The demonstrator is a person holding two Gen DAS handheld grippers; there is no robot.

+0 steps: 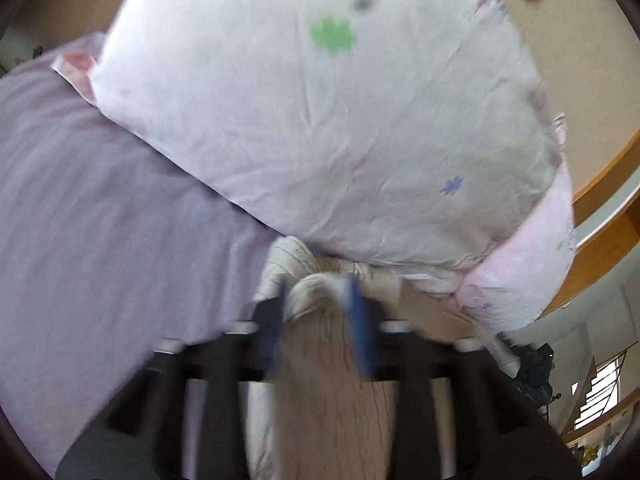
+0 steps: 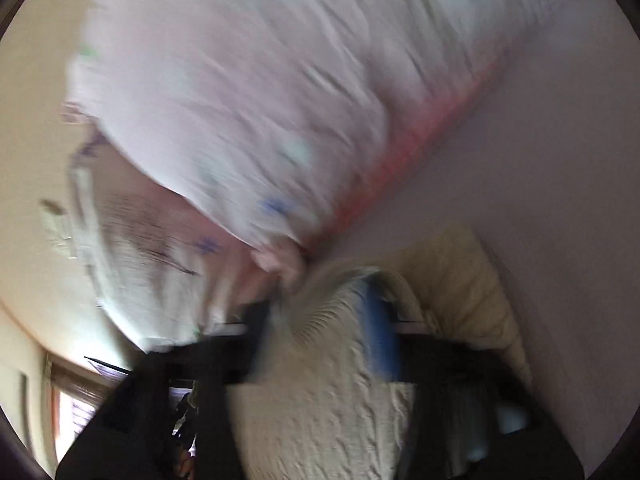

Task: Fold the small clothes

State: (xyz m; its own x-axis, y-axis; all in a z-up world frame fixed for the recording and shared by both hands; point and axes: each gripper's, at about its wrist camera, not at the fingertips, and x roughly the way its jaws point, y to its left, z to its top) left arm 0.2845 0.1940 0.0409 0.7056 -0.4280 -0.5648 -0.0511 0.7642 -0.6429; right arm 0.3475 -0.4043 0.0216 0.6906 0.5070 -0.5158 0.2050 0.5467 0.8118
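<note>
A beige ribbed knit garment (image 1: 332, 364) fills the space between the fingers of my left gripper (image 1: 320, 312), which is shut on its bunched edge. In the right wrist view the same cream knit garment (image 2: 324, 384) is pinched in my right gripper (image 2: 320, 320), which is shut on it. Both views are blurred by motion. Part of the garment (image 2: 460, 292) lies on the lilac bed sheet (image 2: 540, 180) to the right of the right gripper.
A big white pillow with green and blue flower prints (image 1: 320, 112) lies just beyond both grippers, on the lilac sheet (image 1: 100, 220). A pink pillow (image 1: 520, 264) sits under it at the right. A wooden headboard (image 1: 600, 220) and a beige wall stand behind.
</note>
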